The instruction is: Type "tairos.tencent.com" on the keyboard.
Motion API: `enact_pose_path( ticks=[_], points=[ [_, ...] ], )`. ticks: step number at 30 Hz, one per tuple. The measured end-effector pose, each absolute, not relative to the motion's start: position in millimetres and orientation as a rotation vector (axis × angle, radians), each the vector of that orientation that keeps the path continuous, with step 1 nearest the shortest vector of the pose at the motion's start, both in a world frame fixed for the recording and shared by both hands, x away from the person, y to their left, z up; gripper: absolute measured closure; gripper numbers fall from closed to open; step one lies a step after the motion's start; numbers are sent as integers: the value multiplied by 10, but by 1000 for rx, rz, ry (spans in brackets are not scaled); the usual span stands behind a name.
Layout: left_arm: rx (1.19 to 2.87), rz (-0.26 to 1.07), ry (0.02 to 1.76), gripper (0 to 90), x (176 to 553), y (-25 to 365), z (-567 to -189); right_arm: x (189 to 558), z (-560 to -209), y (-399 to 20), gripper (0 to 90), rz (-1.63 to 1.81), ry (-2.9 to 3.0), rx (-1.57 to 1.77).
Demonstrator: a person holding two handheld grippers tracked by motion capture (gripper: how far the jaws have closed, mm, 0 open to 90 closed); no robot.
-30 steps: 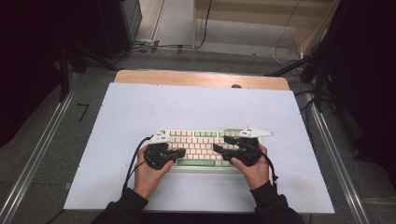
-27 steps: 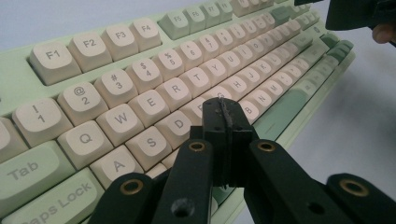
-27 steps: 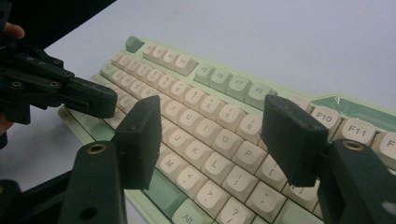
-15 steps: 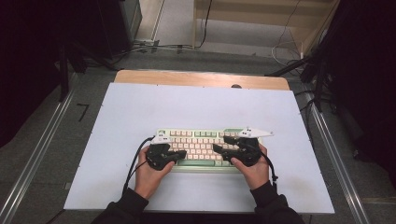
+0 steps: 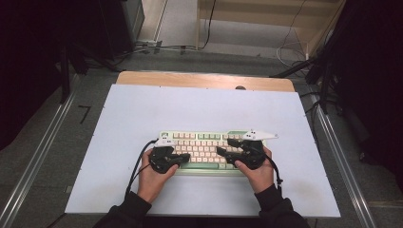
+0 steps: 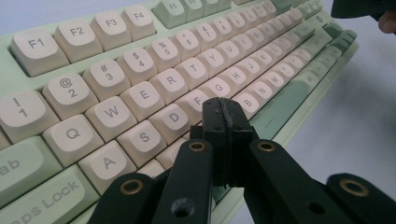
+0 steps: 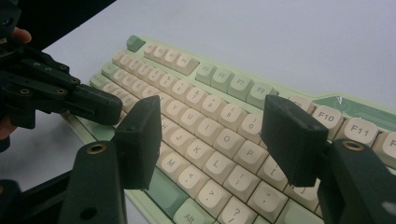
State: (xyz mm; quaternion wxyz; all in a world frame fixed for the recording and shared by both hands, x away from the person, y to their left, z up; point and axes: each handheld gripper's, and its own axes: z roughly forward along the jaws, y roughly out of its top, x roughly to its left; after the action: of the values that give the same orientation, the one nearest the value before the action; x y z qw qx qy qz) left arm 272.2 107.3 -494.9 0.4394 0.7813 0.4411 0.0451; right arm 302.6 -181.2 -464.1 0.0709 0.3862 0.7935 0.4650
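A pale green keyboard (image 5: 204,142) with cream keys lies near the front middle of the white table. My left gripper (image 5: 186,156) hovers over its left half with its jaws pressed together and nothing between them; in the left gripper view the gripper's tip (image 6: 224,109) sits just above the keyboard's (image 6: 140,74) letter keys around F and G. My right gripper (image 5: 221,151) is over the right half, jaws wide apart. In the right gripper view the right gripper (image 7: 212,133) straddles empty air above the keyboard's (image 7: 210,126) K, L and P keys, and the left gripper (image 7: 112,109) points in from the left.
The white tabletop (image 5: 199,107) extends on all sides of the keyboard, with a wooden strip (image 5: 204,80) along its far edge. Metal rails (image 5: 43,156) run down both sides of the table. Cables lie on the floor beyond.
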Motion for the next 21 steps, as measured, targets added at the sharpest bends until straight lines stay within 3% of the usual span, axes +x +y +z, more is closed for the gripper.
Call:
enact_pose_path(
  ticks=[5,10,14,21],
  points=[
    [1900,106,1076,885,2713,1094,-4927,3025,-4646,-1809,370,1393,2389,1160],
    [1753,144,1042,658,2687,1201,-4795,3023,-4641,-1815,398,1393,2387,1158],
    [1673,199,1071,518,2687,1299,-4756,3019,-4644,-1810,480,1391,2396,1140],
    [1657,233,1113,468,2710,1349,-4771,2993,-4646,-1787,674,1376,2410,1095]
  ],
)
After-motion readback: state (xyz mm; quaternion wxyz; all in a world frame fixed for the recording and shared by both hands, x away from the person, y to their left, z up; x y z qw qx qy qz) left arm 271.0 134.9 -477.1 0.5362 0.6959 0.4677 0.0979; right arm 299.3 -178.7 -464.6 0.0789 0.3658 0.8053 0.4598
